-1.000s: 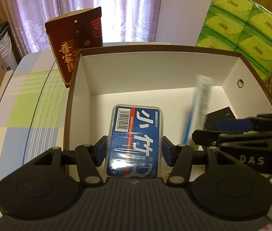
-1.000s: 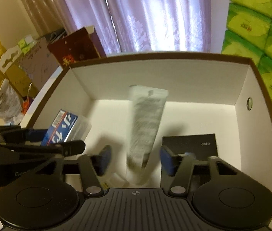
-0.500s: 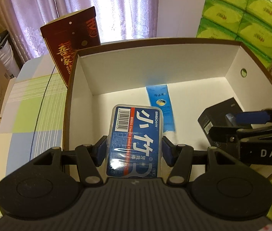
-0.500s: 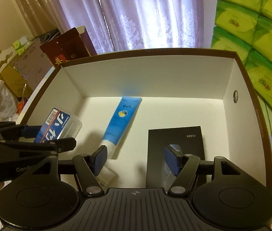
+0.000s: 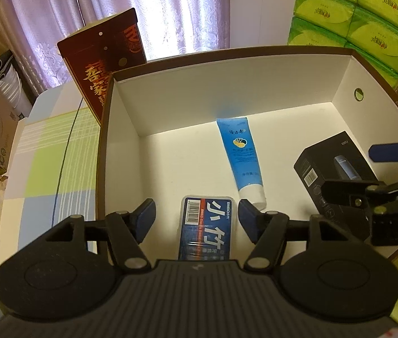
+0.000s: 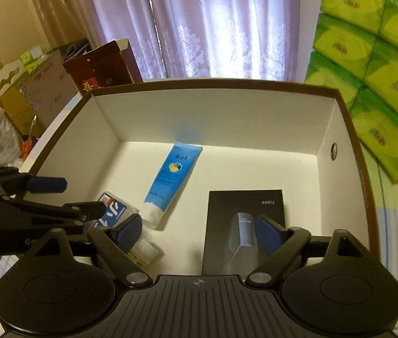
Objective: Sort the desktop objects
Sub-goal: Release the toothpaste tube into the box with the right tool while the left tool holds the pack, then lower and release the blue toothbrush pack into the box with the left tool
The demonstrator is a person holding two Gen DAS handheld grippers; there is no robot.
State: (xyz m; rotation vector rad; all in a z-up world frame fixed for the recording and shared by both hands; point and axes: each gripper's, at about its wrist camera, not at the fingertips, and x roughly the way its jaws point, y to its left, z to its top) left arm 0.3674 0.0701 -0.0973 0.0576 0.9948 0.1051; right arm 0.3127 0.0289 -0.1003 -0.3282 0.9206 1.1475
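Observation:
A white cardboard box with a brown rim [image 5: 227, 53] [image 6: 199, 84] holds three items. A blue toothpick case [image 5: 204, 231] [image 6: 111, 214] lies flat on its floor near the front. My left gripper [image 5: 196, 219] hangs open above it, the fingers clear of the case on both sides. A blue tube [image 5: 241, 157] [image 6: 170, 180] lies flat mid-box, cap towards me. A black carton [image 5: 331, 163] [image 6: 244, 219] lies on the right. My right gripper [image 6: 199, 233] is open and holds nothing, hovering over the box's front part.
A dark red carton [image 5: 106, 67] stands against the box's left outer wall. Stacked green tissue packs [image 5: 353, 14] [image 6: 368, 70] rise at the back right. A checked tablecloth [image 5: 49, 163] lies to the left, with cardboard boxes [image 6: 38, 93] beyond. A small clear item [image 6: 145, 250] sits by the tube's cap.
The tube fell from my right gripper and now lies flat. My left gripper opened and let go of the toothpick case, which rests on the box floor. Both grippers drew back and up.

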